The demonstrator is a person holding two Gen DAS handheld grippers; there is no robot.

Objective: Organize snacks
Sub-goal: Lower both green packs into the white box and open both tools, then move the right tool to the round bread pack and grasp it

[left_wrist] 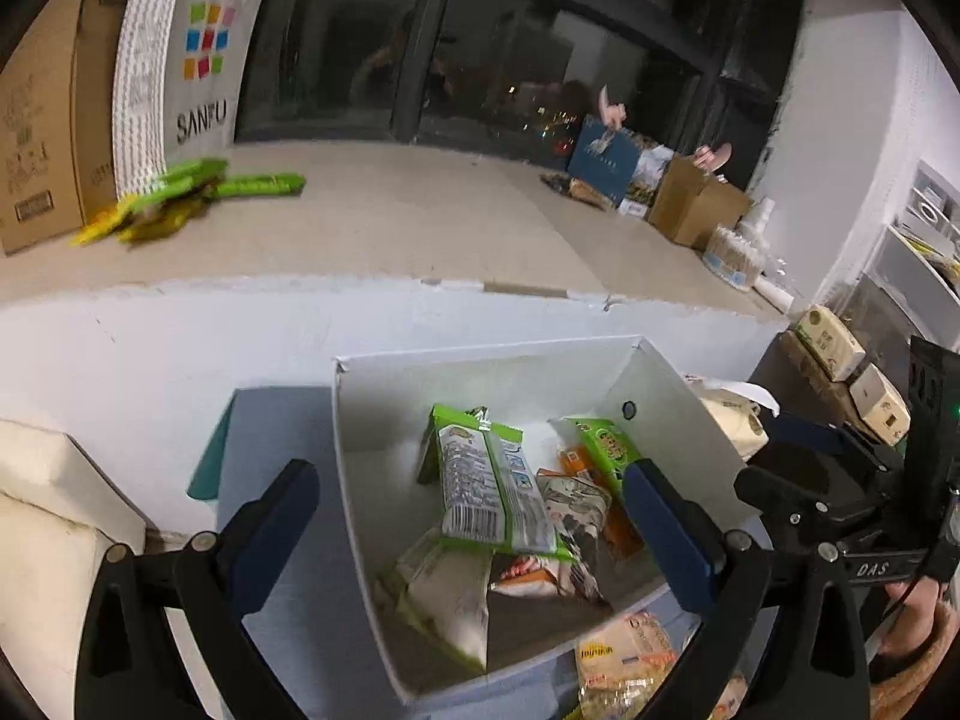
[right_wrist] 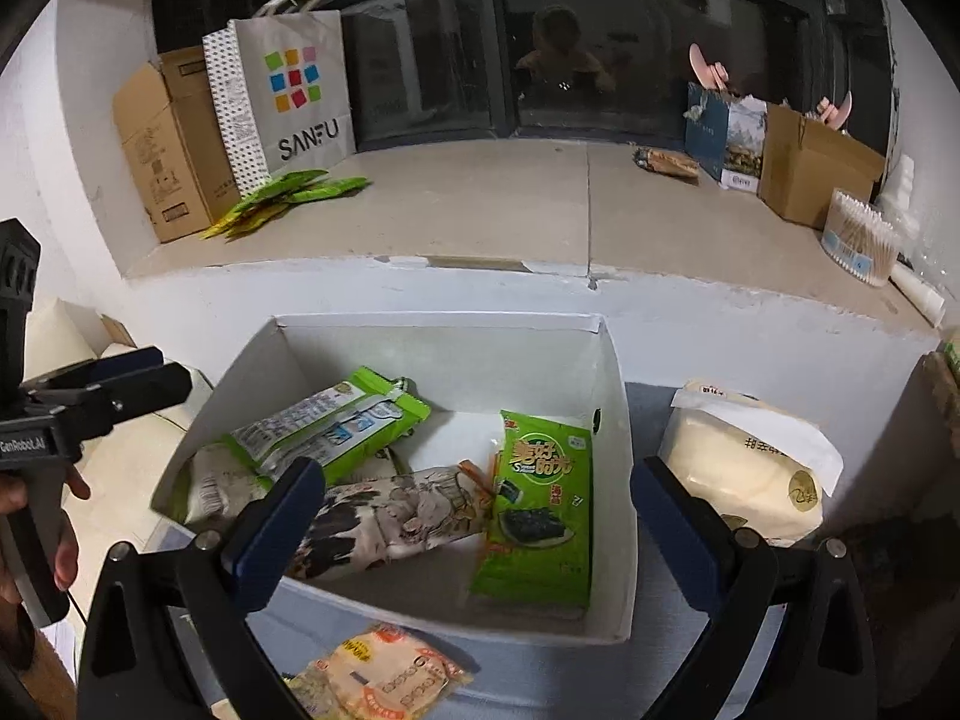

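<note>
**Ana:** Left wrist view first: the left gripper (left_wrist: 471, 531) has its blue-padded jaws spread wide with nothing clamped, hanging over the open white cardboard box (left_wrist: 360, 480) on the grey-blue table top (left_wrist: 282, 420).

**Ben:** And the box is filling up. I count a green-edged packet with a clear window (left_wrist: 489, 480) on top, a green seaweed packet (left_wrist: 603, 447) toward two o'clock, a black-and-white printed pouch (left_wrist: 576, 516) beside it, orange wrappers underneath, and a pale pouch (left_wrist: 447, 594) at seven o'clock.

**Ana:** One straggler, though: a yellow-and-orange clear-wrapped snack pack (left_wrist: 624, 660) lies outside the box, at five o'clock, just beside its near wall.

**Ben:** Over at three o'clock you catch the right gripper's black body, a hand below it.

**Ana:** Right wrist view now: the right gripper (right_wrist: 471, 531) is just as wide, holding nothing, aimed into the same box (right_wrist: 618, 480).

**Ben:** Same contents from here: windowed packet (right_wrist: 336, 426) at ten o'clock, printed pouch (right_wrist: 390, 516) centre, seaweed packet (right_wrist: 540, 510) leaning on the right wall.

**Ana:** The yellow-and-orange pack (right_wrist: 384, 678) sits at six o'clock, outside the near wall. A cream tissue pack (right_wrist: 744, 468) rests on the table at three o'clock.

**Ben:** My call: most of it done, one pack left on the table. A pile of green sachets (right_wrist: 288, 195) on the far ledge, eleven o'clock, may count too; I can't tell.
</note>
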